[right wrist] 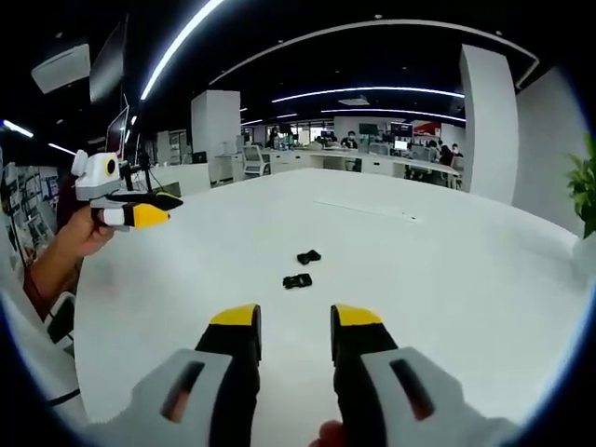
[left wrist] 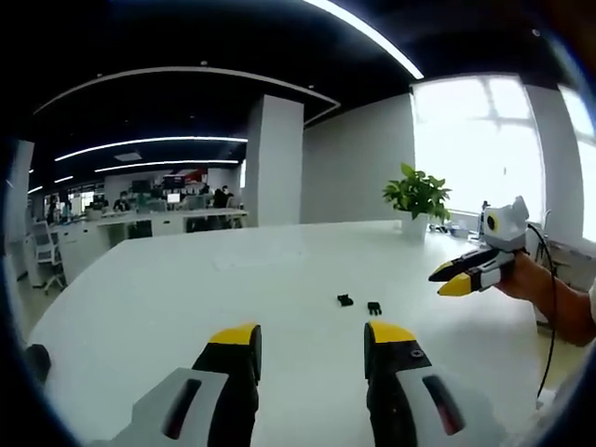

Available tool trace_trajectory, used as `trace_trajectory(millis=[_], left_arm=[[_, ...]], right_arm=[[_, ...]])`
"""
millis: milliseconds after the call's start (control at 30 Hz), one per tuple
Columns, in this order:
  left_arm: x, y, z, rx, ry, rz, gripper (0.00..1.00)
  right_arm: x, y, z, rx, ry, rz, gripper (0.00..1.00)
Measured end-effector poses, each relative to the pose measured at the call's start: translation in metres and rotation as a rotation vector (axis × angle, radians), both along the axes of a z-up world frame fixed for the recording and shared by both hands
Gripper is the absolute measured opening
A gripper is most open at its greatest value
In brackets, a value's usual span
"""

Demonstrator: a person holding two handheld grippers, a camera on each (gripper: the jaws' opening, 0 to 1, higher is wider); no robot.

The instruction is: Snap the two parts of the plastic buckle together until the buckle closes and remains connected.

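Two small black buckle parts lie apart on the white table. In the left gripper view one part [left wrist: 345, 300] lies left of the other part [left wrist: 374, 307]. In the right gripper view one part [right wrist: 308, 256] lies farther off than the other part [right wrist: 297, 280]. My left gripper [left wrist: 312, 340] stands open well short of them, with nothing between its yellow-tipped jaws. My right gripper [right wrist: 295, 321] is open too and holds nothing. Each gripper shows in the other's view, held up in a hand above the table: the right gripper [left wrist: 445, 282] and the left gripper [right wrist: 170, 209].
The white table [left wrist: 186, 289] is wide and oval. A potted plant [left wrist: 416, 196] stands at its far edge by the window. Behind are a white pillar [left wrist: 275, 158] and office desks with people. A person's hand [right wrist: 79, 237] and forearm reach in over the table edge.
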State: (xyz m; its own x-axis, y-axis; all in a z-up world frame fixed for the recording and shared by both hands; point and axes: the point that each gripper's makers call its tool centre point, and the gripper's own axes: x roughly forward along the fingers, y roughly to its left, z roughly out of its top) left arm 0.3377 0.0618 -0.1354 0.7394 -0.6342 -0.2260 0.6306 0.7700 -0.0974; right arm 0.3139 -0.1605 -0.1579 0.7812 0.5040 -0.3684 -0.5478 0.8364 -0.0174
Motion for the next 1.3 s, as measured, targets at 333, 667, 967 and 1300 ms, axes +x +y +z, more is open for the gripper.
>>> trace_trajectory(millis=[333, 667, 967, 1300], left_arm=[[0.005, -0.006, 0.002, 0.005, -0.005, -0.018, 0.44], [0.007, -0.003, 0.002, 0.001, -0.009, -0.004, 0.44], [0.008, -0.003, 0.011, -0.005, -0.025, -0.006, 0.45], [0.005, -0.006, 0.017, -0.005, -0.039, -0.020, 0.44]], right_arm=[[0.009, -0.003, 0.000, 0.025, 0.009, -0.006, 0.29], [0.016, 0.000, 0.002, 0.009, 0.002, -0.004, 0.30], [0.021, 0.001, 0.005, -0.009, -0.009, -0.001, 0.30], [0.030, 0.006, 0.009, -0.018, -0.011, 0.010, 0.30]])
